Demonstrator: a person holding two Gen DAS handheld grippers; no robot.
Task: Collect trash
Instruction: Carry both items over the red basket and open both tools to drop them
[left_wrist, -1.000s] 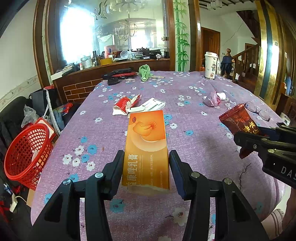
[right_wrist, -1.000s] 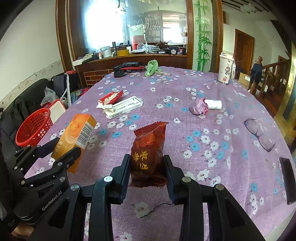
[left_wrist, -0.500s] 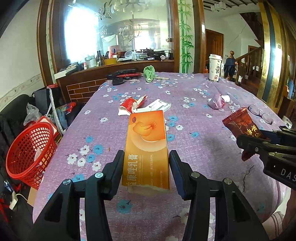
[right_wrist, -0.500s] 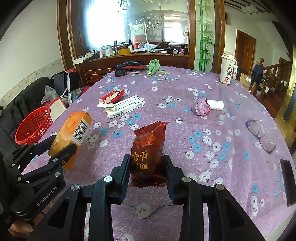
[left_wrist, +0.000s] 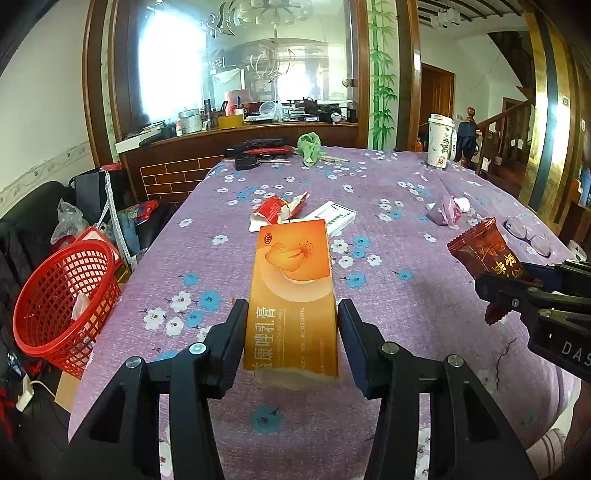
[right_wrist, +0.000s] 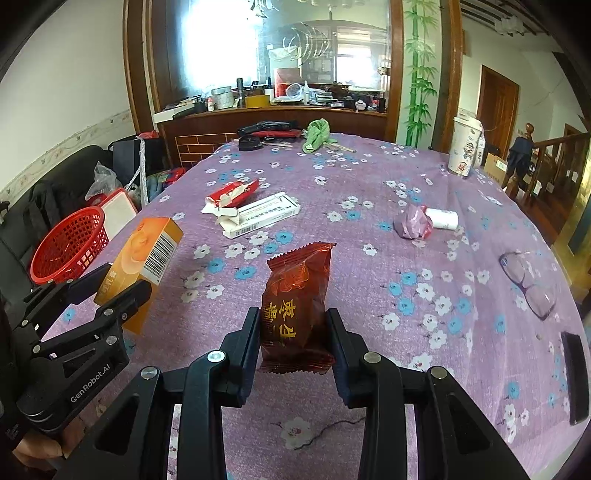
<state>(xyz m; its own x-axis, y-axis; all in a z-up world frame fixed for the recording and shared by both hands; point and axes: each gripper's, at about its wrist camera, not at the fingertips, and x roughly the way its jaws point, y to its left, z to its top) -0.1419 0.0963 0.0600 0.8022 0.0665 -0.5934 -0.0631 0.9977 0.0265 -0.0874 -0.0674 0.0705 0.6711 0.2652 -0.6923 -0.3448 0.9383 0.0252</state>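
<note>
Left wrist view showed nothing changed: your left gripper stayed clamped on the orange box, your right gripper on the red snack packet, red basket lower left awaiting both.

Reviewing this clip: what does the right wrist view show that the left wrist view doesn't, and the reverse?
Only the right wrist view: the orange box's barcode side and a dark flat object at the table's right edge. Only the left wrist view: the box's printed front and white paper inside the red basket. Both: the left gripper clamping the orange box, the right gripper clamping the red snack packet, the glasses, the paper cup.
</note>
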